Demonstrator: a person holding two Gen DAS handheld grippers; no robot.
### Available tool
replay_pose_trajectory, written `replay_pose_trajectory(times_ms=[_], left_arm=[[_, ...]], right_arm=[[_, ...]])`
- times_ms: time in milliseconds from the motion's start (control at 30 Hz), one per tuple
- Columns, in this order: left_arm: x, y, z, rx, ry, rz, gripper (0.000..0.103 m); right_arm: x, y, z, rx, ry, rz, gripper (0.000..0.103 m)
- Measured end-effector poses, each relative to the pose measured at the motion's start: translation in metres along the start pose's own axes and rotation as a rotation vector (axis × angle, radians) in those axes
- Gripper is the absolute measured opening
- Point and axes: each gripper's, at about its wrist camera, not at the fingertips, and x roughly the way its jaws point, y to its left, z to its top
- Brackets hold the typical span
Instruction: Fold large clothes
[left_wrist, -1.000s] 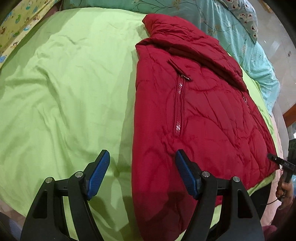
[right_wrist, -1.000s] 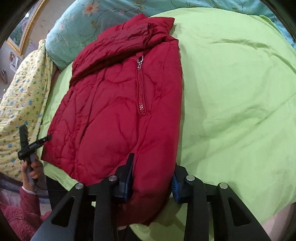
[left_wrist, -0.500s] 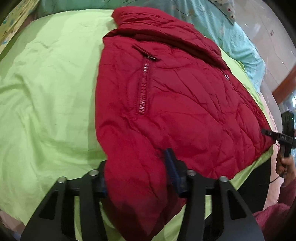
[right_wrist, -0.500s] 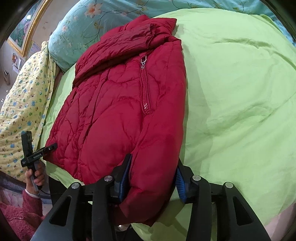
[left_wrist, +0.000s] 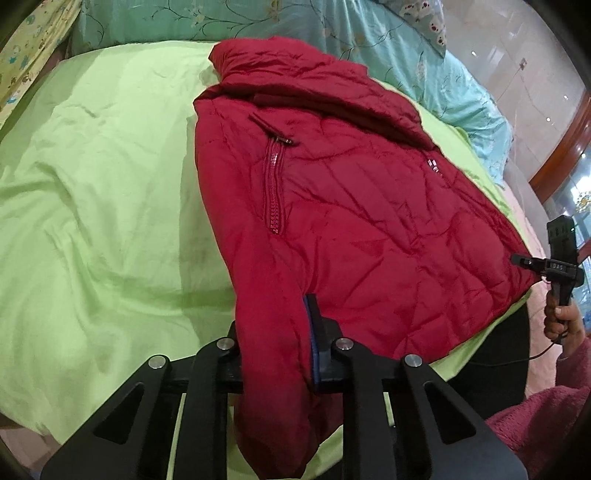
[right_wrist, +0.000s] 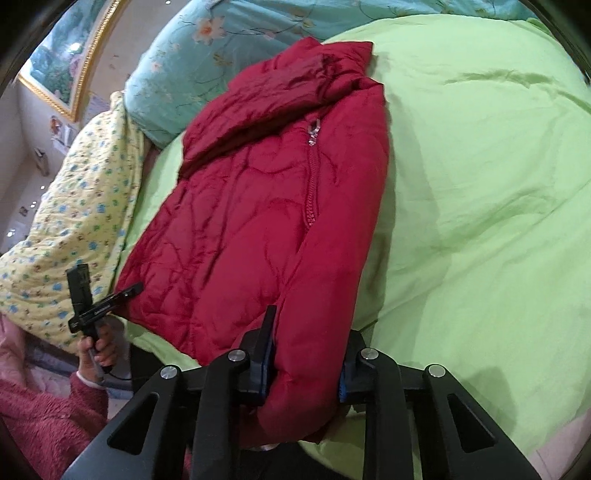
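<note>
A red quilted jacket (left_wrist: 351, 206) lies on a green bedsheet (left_wrist: 103, 206), collar toward the far pillows, with a pocket zipper (left_wrist: 274, 192) showing. My left gripper (left_wrist: 275, 332) is shut on the jacket's near corner, which bunches between its blue pads. In the right wrist view the jacket (right_wrist: 266, 206) lies the same way, and my right gripper (right_wrist: 306, 354) is shut on its other near corner. Fabric hides most of the pads.
A teal floral quilt (left_wrist: 424, 55) lies behind the jacket. A yellow patterned quilt (right_wrist: 70, 214) lies at the bed's side. Each view shows the other hand-held gripper (left_wrist: 557, 258) (right_wrist: 92, 302) at the jacket's edge. Open green sheet (right_wrist: 480, 184) lies beside the jacket.
My left gripper moved right onto the jacket's near corner and closed on it. My right gripper kept its hold and the near hem has lifted slightly.
</note>
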Motion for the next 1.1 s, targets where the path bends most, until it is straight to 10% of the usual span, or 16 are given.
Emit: replay_pose_trajectory(times_ms=[633,1100], left_arm=[[-0.049,0.001,0.071,-0.09,-0.251,-0.143,0.014],[-0.035,0.022,0.172,-0.194,-0.358,-0.179,0.015]], right_arm=[[-0.038,0.013,0.065,0.016,-0.314,0.241,0.022],[-0.032,0.01,0.162,0.046,-0.46,0.213,0.022]])
